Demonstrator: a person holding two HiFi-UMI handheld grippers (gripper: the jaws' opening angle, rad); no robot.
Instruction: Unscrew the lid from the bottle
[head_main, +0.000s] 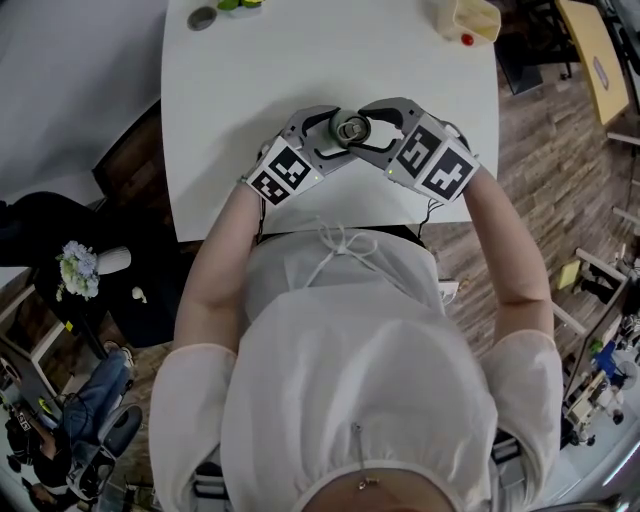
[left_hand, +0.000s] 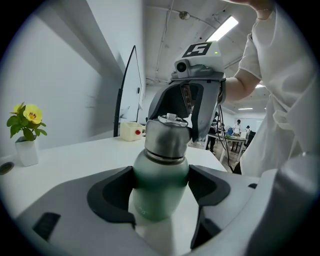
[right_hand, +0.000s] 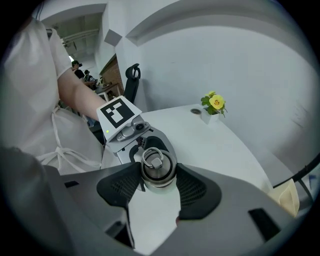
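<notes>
1. The green bottle (left_hand: 160, 175) stands upright on the white counter (head_main: 300, 60), near the edge closest to the person.
2. The left claw (left_hand: 161, 192) comes in low and level, and its dark pads press on both sides of the bottle's green body, a wide hold.
3. The right claw (right_hand: 158, 182) reaches from the opposite side, higher up, and its ribbed pads sit against either side of the silver lid (right_hand: 158, 166), which is on the bottle's neck.
4. A loop ring lies on top of the lid.
5. Well apart, at the counter's far end, are a small pot of yellow flowers (left_hand: 26, 145) and a cream box (left_hand: 131, 131) with a red button.
</notes>
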